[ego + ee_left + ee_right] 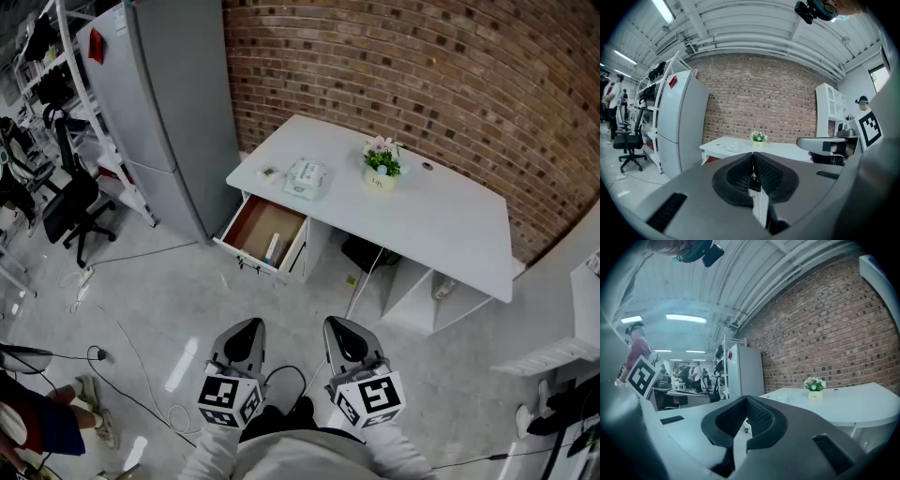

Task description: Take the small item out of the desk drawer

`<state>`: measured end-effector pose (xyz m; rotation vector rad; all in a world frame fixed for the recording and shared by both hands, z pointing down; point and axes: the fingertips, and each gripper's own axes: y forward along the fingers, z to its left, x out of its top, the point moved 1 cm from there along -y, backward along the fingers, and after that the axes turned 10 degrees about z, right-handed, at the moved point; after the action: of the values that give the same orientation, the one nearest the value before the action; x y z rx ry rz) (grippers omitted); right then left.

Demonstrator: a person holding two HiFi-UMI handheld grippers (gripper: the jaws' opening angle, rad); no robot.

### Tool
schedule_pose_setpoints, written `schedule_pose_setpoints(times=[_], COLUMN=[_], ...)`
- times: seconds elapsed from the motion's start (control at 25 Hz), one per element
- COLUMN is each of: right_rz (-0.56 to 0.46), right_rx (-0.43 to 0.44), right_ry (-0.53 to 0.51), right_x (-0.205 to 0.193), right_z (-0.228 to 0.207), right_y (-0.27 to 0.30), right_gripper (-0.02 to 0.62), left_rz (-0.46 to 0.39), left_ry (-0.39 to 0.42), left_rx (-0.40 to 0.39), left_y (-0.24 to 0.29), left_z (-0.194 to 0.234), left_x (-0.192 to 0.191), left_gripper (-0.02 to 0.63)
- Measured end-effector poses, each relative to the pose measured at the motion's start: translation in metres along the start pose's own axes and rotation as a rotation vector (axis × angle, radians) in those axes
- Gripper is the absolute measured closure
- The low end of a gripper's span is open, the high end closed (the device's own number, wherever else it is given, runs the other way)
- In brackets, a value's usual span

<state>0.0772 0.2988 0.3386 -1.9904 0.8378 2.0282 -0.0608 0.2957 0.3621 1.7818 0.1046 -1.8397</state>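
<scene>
My left gripper (246,330) and right gripper (342,330) were both closed on nothing, well short of the desk (441,220). One item (273,249) lay in the one drawer (246,225) pulled out from under the desk. It looked light, slim and stiff, so I judged a pinch across its middle best. On the desk sat one plant (382,161) and one pack (306,178)

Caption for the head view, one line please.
Left gripper and right gripper, both shut, face a white desk whose open drawer holds a small item.
</scene>
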Motion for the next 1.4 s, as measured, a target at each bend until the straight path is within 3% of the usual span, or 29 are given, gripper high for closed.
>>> schedule_pose_setpoints(times=[0.84, 0.96, 1.4], right_rz=[-0.024, -0.016, -0.002], right_rx=[0.038, 0.038, 0.032], right_ry=[0.051, 0.063, 0.084], right_x=[-0.011, -0.013, -0.014], right_z=[-0.006, -0.008, -0.02], right_y=[-0.019, -0.02, -0.003], right_gripper=[0.568, 0.568, 0.568], left_rz=[-0.044, -0.03, 0.015], left_ry=[0.038, 0.043, 0.013], left_rx=[0.074, 0.074, 0.063], left_y=[-0.009, -0.006, 0.02], left_z=[0.0, -0.002, 0.013], left_x=[0.012, 0.012, 0.009], left_gripper=[0.579, 0.528, 0.45])
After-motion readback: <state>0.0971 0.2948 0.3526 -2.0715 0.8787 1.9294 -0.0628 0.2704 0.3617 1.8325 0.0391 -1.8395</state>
